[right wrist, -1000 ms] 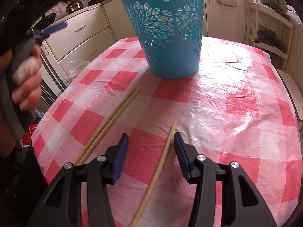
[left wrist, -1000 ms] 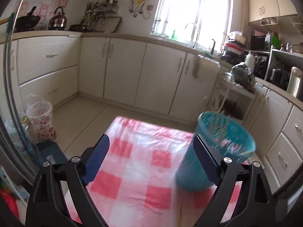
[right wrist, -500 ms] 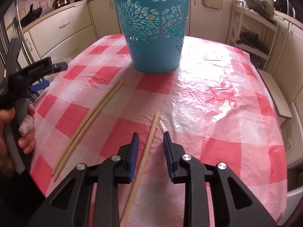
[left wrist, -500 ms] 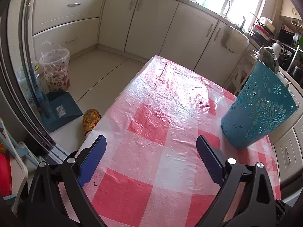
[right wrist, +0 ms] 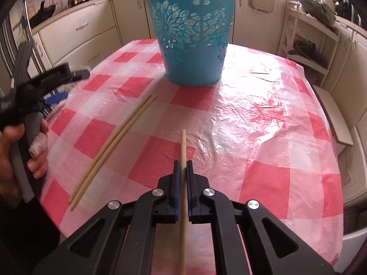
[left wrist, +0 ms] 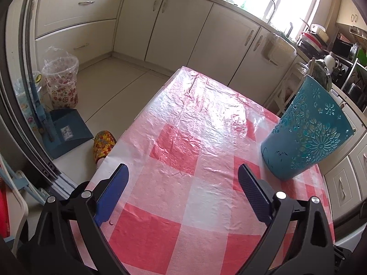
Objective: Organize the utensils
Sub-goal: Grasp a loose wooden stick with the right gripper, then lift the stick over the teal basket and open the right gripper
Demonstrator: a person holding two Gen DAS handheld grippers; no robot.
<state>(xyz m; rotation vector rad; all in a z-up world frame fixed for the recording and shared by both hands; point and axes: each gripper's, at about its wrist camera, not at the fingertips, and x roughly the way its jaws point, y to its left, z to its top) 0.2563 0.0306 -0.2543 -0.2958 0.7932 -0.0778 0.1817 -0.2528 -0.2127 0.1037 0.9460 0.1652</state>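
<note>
Kitchen table (right wrist: 263, 119) under red-check plastic cloth. Right gripper (right wrist: 182, 169) clamped on one chopstick (right wrist: 183, 146), well short of the basket (right wrist: 191, 36). Two more chopsticks (right wrist: 119, 139) lie left of it, nearer the basket. Left gripper (left wrist: 181, 183) hangs with jaws wide apart, holding nothing, left of the basket. Chopstick looks light, stiff, smooth; probably pivots if pinched near one end, so a mid-shaft hold is safer.

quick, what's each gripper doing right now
Left gripper: open, jaws wide apart, holding nothing.
Right gripper: shut on a single chopstick, jaws clamped on it.
</note>
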